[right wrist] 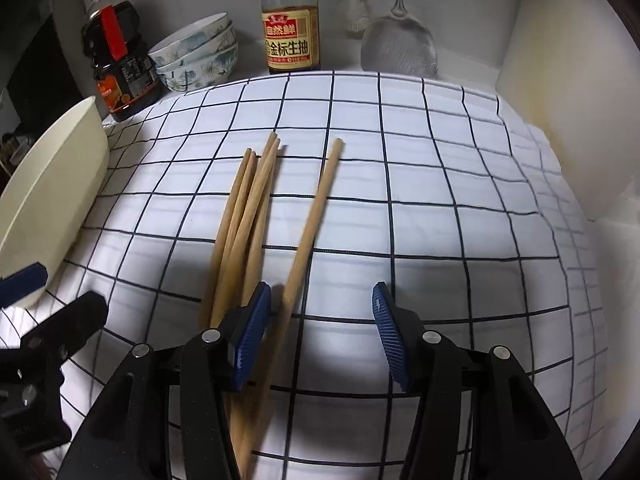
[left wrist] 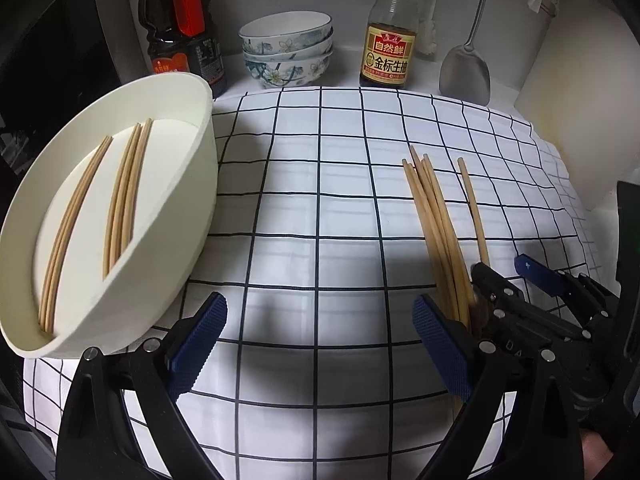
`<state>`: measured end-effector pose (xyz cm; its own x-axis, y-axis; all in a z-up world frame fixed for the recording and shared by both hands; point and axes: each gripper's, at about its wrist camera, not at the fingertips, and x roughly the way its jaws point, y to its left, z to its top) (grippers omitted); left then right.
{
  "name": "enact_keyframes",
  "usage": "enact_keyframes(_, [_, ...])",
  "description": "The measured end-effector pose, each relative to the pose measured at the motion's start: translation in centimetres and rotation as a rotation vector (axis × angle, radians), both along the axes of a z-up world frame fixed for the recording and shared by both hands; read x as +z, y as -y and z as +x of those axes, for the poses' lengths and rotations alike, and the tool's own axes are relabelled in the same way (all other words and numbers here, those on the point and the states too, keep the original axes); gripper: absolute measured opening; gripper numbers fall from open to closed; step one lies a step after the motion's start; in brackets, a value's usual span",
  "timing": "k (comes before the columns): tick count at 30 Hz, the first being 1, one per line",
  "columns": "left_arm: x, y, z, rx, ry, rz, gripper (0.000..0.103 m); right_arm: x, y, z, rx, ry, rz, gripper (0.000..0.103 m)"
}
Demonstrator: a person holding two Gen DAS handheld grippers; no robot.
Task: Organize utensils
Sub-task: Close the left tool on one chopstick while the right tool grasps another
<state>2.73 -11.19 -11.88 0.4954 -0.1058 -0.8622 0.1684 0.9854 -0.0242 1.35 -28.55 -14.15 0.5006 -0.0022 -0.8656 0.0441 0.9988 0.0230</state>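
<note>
A white oval container (left wrist: 120, 208) stands at the left on the checked cloth (left wrist: 320, 200), with several wooden chopsticks (left wrist: 124, 196) lying in its two compartments. More loose chopsticks (right wrist: 244, 216) lie bundled on the cloth, and a single chopstick (right wrist: 316, 216) lies just to their right. My right gripper (right wrist: 320, 320) is low over their near ends and open. The single chopstick runs between its pads, close to the left pad (right wrist: 254, 320), while the bundle passes beside and under that finger. My left gripper (left wrist: 320, 340) is open over bare cloth, beside the container.
Along the back wall stand a dark sauce jug (left wrist: 180, 28), stacked floral bowls (left wrist: 288, 52), a soy sauce bottle (left wrist: 390, 36), a metal spatula (left wrist: 466, 68) and a skimmer (right wrist: 398, 44). A white board (left wrist: 572, 100) leans at the right.
</note>
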Motion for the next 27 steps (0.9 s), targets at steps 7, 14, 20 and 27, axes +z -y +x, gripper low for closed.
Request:
enact_keyframes(7, [-1.3,1.4,0.4,-0.002,-0.009,-0.002,0.092,0.0,1.4,-1.2,-0.013,0.013,-0.005,0.051])
enact_keyframes(14, [-2.1,3.1,0.9,-0.016,-0.005,0.006,0.092,0.1,3.5,-2.6,-0.045,0.017,-0.010,0.051])
enact_keyframes(20, [-2.9,3.7,1.0,-0.024,-0.021,0.001,0.092,0.2,4.5,-3.4,-0.067,0.024,-0.003,0.051])
enact_keyframes(27, [-3.3,4.0,0.8,-0.022,-0.002,0.017,0.093,0.4,4.8,-3.8,-0.072,0.030,0.005,0.051])
